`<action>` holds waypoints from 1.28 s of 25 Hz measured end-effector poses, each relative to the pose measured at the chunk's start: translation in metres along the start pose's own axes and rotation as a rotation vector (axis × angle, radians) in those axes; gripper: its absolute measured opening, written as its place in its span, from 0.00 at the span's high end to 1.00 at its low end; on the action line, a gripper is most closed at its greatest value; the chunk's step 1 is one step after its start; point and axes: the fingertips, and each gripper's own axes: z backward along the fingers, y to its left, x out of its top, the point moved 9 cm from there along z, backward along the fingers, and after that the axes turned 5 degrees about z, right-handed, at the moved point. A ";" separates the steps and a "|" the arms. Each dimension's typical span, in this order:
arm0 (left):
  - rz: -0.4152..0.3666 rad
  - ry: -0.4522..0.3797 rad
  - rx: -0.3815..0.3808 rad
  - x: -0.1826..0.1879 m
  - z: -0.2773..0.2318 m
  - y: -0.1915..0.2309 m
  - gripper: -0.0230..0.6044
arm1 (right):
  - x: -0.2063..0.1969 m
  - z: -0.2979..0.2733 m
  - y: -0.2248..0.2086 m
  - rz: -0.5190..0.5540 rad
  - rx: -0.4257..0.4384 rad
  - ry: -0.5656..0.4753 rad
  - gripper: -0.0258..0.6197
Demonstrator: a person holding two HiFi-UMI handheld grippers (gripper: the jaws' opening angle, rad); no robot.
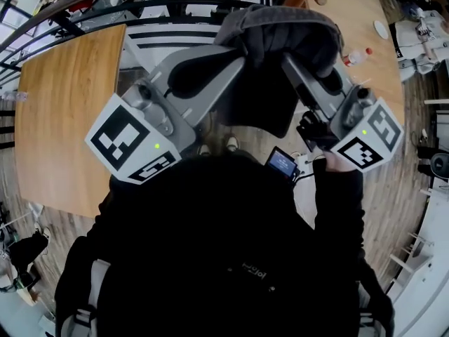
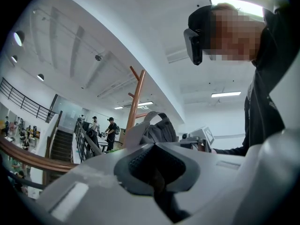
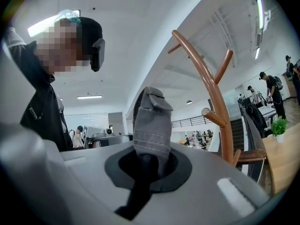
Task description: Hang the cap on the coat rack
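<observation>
A grey cap (image 1: pixel 280 27) is held up between both grippers over the person's dark chest. My left gripper (image 1: pixel 240 53) meets the cap's left edge with its jaws together, seemingly pinching it. My right gripper (image 1: pixel 293 60) is shut on the cap's right side. In the right gripper view a grey stitched strip of the cap (image 3: pixel 151 121) rises straight out of the shut right gripper (image 3: pixel 147 165). The cap (image 2: pixel 157 129) shows just beyond my left gripper (image 2: pixel 157 170). The brown wooden coat rack (image 3: pixel 216 102) with upturned pegs stands close behind the cap; the coat rack (image 2: pixel 136 100) also shows in the left gripper view.
Wooden tables (image 1: pixel 70 111) lie below at left and back right, one with a bottle (image 1: pixel 358 55). A dark railing (image 1: pixel 105 9) runs along the far side. Several people (image 3: pixel 269 86) stand far off by a staircase. A small plant (image 3: pixel 279 124) sits on a table beside the rack.
</observation>
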 end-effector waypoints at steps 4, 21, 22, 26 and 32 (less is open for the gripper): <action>0.007 0.000 0.024 -0.001 0.005 0.001 0.96 | -0.001 -0.001 0.003 0.005 0.006 0.014 0.94; -0.025 0.002 0.043 -0.001 0.019 -0.010 0.96 | -0.002 0.000 -0.004 -0.034 -0.037 0.023 0.94; -0.027 0.002 0.043 0.000 0.020 -0.010 0.96 | -0.001 -0.001 -0.003 -0.034 -0.038 0.021 0.94; -0.034 0.004 0.040 0.001 0.020 -0.011 0.96 | 0.001 0.000 -0.004 -0.035 -0.042 0.014 0.94; -0.043 0.003 0.031 0.004 0.017 -0.013 0.96 | 0.002 0.007 -0.010 -0.119 -0.037 -0.024 0.94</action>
